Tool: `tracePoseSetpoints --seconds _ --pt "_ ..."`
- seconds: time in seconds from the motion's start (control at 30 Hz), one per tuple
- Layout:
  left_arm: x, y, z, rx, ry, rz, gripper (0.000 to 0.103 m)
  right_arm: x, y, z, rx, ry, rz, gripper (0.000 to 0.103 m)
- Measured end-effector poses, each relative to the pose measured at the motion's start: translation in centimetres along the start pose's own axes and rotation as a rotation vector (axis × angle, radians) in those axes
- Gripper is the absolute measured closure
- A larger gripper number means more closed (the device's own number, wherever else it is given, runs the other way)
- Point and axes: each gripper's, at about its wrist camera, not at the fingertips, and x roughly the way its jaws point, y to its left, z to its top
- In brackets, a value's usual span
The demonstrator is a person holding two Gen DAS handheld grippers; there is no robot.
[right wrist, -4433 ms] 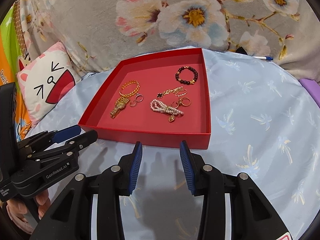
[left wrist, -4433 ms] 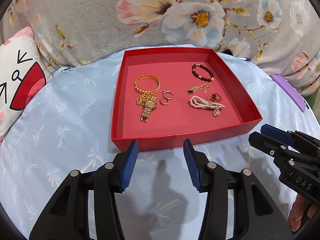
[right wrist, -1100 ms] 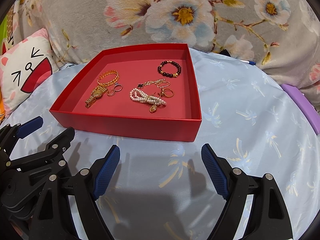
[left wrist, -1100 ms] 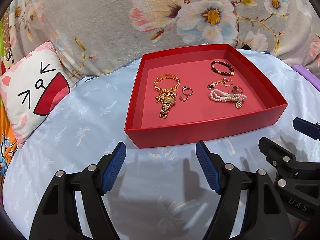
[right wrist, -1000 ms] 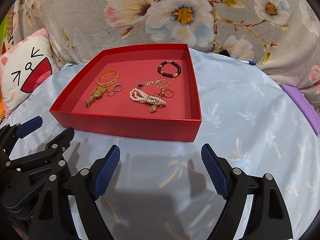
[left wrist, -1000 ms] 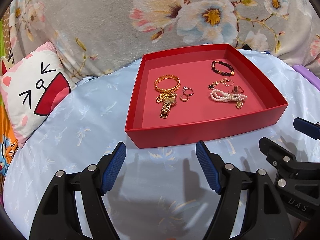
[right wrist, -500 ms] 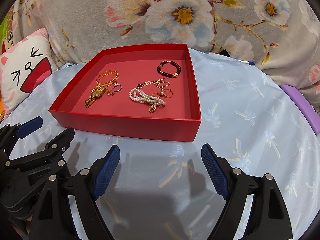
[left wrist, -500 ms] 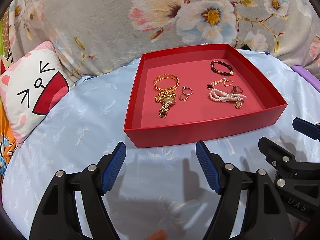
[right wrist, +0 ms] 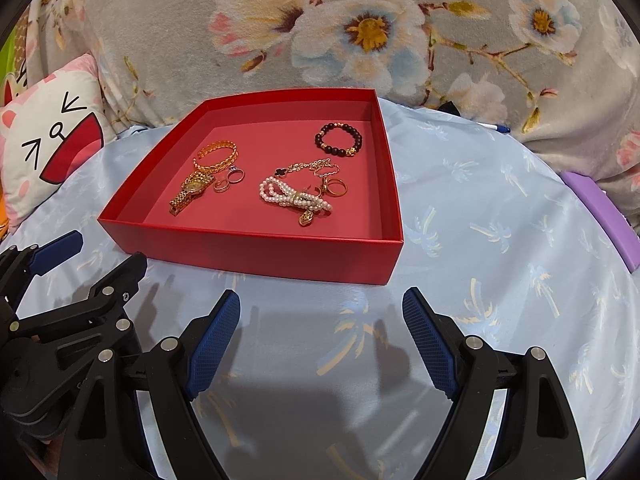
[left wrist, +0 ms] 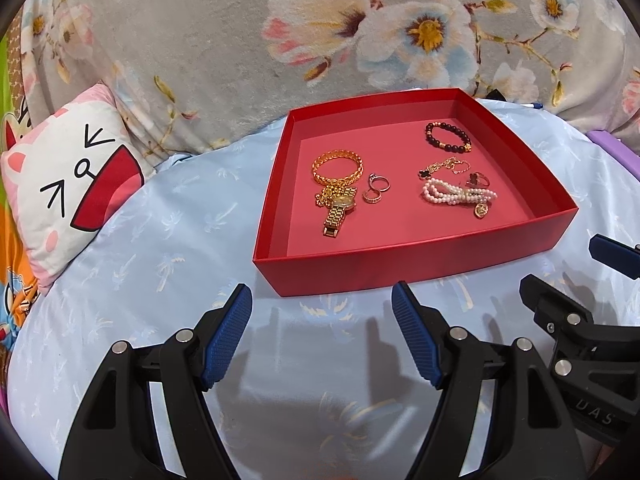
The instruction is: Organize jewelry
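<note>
A shallow red tray (left wrist: 384,268) (right wrist: 256,252) sits on a light blue sheet. Inside lie a gold bangle (left wrist: 337,166) (right wrist: 218,152), a gold watch (left wrist: 339,210) (right wrist: 191,192), two small rings (left wrist: 376,190) (right wrist: 230,180), a dark bead bracelet (left wrist: 447,137) (right wrist: 339,141), a gold chain with a black clover (left wrist: 442,167) (right wrist: 304,168), a gold ring (right wrist: 337,189) and a pearl bracelet (left wrist: 456,196) (right wrist: 292,198). My left gripper (left wrist: 322,330) is open and empty in front of the tray. My right gripper (right wrist: 322,338) is open and empty, also in front of it.
A cat-face pillow (left wrist: 68,184) (right wrist: 44,140) lies at the left. A floral grey blanket (left wrist: 320,40) rises behind the tray. A purple object (right wrist: 600,212) lies at the right edge. A pen (right wrist: 494,127) lies behind the tray.
Both grippers opened wide since 4.4 s ago and shifted slightly. Over the last second nothing has visibly moved.
</note>
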Motion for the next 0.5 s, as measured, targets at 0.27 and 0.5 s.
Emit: tracePoseSetpoints --seconds 0.27,0.5 --pt "-0.18 -0.09 -0.04 0.004 -0.011 0.012 0.033 0.05 0.05 0.13 -0.002 0.002 -0.001 0.021" --pt "-0.16 -0.15 0.00 0.005 -0.006 0.014 0.033 0.12 -0.05 0.13 -0.006 0.003 -0.005 0.021"
